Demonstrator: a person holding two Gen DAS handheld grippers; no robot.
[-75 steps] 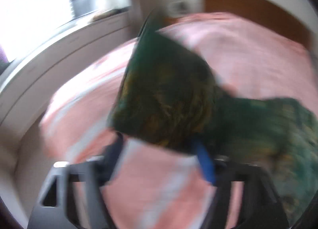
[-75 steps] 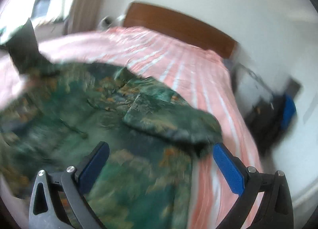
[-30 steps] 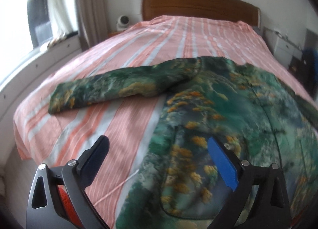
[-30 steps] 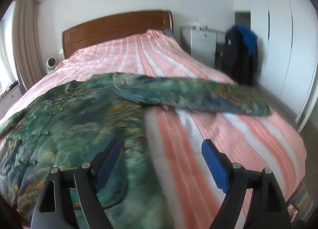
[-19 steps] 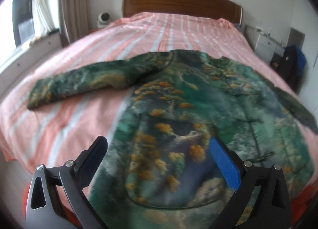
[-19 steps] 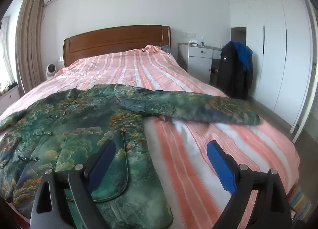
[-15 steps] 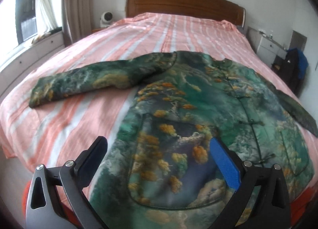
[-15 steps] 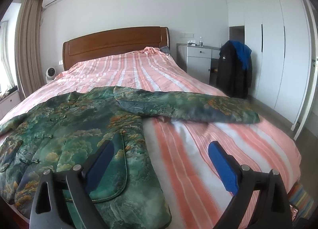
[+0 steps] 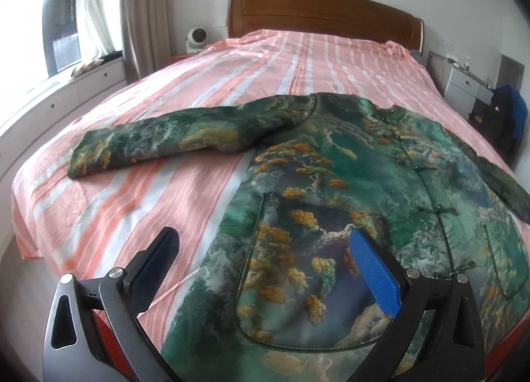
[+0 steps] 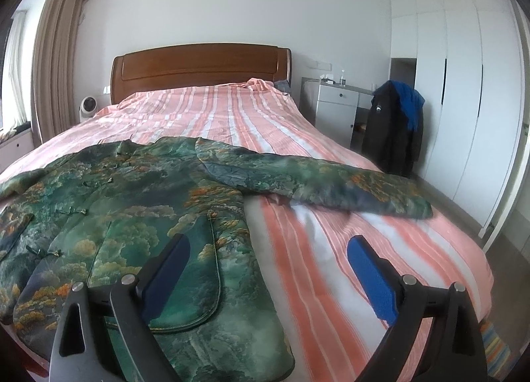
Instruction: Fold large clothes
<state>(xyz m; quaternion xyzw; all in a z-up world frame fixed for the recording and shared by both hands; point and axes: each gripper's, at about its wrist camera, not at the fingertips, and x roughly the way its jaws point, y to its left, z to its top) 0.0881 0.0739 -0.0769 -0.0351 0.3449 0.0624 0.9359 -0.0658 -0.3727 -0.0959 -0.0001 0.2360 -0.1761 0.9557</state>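
Observation:
A large green jacket (image 9: 347, 183) with orange and white landscape print lies flat, front up, on the pink striped bed (image 9: 185, 203). Its left sleeve (image 9: 172, 140) is spread out to the left. In the right wrist view the jacket (image 10: 126, 203) fills the lower left and its other sleeve (image 10: 314, 183) stretches right. My left gripper (image 9: 265, 243) is open and empty, held above the jacket's lower hem. My right gripper (image 10: 268, 249) is open and empty, above the jacket's right edge.
A wooden headboard (image 10: 202, 67) stands at the far end. A small white fan (image 9: 196, 38) sits at the far left, beside a window ledge (image 9: 59, 83). A white nightstand (image 10: 334, 110), a chair with dark and blue clothes (image 10: 394, 127) and white wardrobes (image 10: 463, 83) are on the right.
The left gripper let go of the sleeve it held 2.5 s ago. Both grippers pulled back to the foot of the bed. The jacket now lies spread with both sleeves out.

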